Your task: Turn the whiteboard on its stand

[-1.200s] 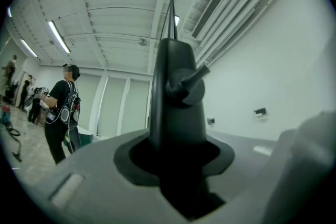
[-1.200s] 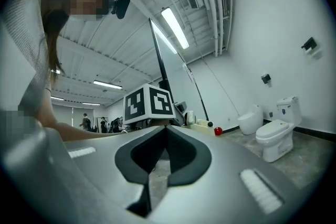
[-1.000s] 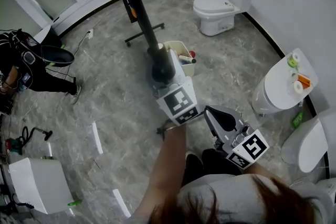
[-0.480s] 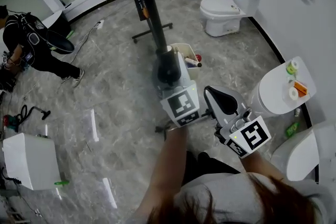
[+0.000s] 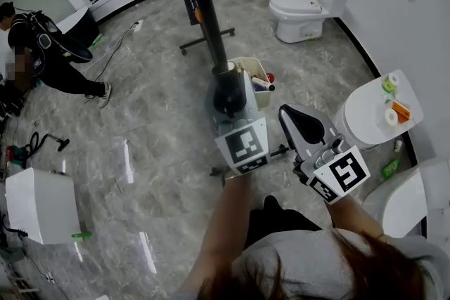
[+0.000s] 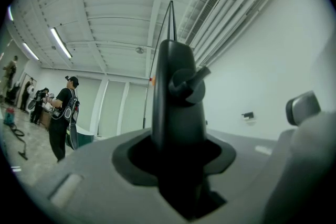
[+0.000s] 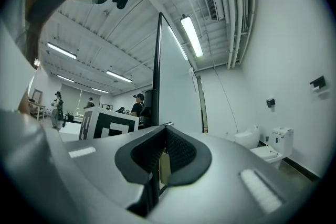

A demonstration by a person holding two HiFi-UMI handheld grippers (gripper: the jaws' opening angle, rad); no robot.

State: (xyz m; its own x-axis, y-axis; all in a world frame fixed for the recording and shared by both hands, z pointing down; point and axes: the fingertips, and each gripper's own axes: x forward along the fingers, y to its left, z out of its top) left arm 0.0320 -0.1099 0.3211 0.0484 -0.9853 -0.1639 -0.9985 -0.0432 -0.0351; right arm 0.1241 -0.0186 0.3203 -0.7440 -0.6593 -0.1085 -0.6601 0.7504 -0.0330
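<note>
Head view: left gripper clamps the black edge of the whiteboard, which stands upright at centre, its jaws just eased slightly wider; right gripper, just right, keeps 2 jaws together, empty.

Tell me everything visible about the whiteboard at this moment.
The whiteboard stands upright, seen edge-on from above as a dark-framed bar; the right gripper view shows its plain white face beside a black edge. Its dark foot bar rests on the marbled floor. The left gripper is clamped on its frame end.
</note>
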